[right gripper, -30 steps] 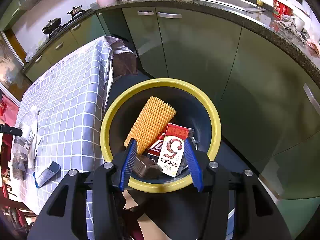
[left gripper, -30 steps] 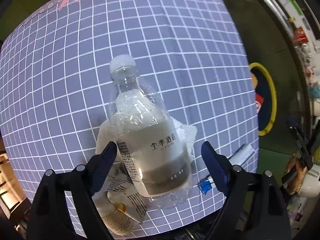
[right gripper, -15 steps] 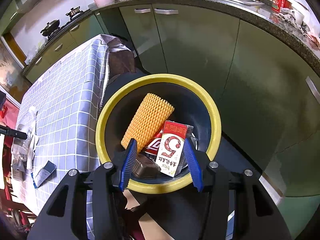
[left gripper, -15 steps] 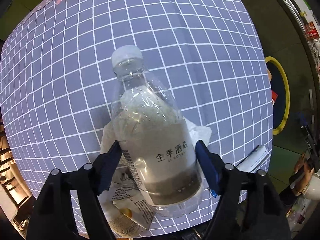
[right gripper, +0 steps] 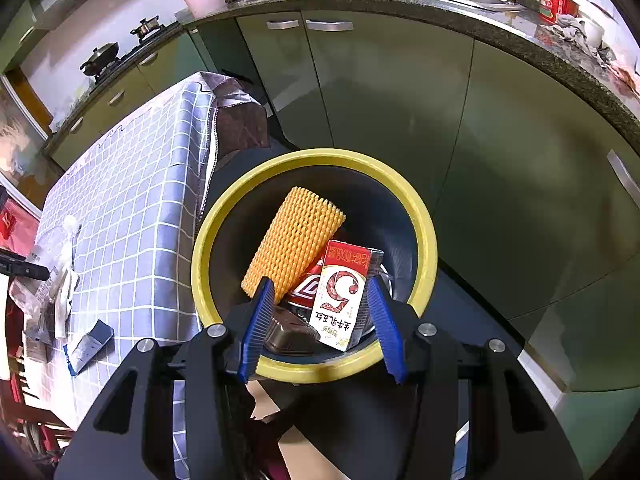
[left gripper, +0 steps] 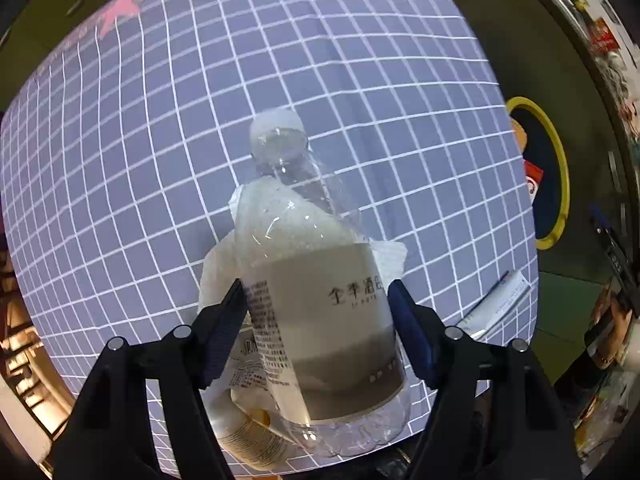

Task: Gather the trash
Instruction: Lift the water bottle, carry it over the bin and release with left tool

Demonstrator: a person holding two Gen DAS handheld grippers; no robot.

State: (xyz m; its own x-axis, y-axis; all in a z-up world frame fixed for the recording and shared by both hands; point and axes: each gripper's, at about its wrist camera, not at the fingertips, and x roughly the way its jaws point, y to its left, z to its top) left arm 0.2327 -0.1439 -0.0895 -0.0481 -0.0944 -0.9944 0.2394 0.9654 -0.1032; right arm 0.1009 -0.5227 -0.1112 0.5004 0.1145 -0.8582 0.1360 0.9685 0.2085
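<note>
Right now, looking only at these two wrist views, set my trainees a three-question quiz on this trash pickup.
1. True or false: the clear bottle lies between the left gripper fingers.
2. What colour is the bin rim?
3. Which is inside the bin: A) orange foam net, B) white tissue, C) bottle?

Key: 1 true, with the jaws closing on it; 2 yellow; 3 A.
</note>
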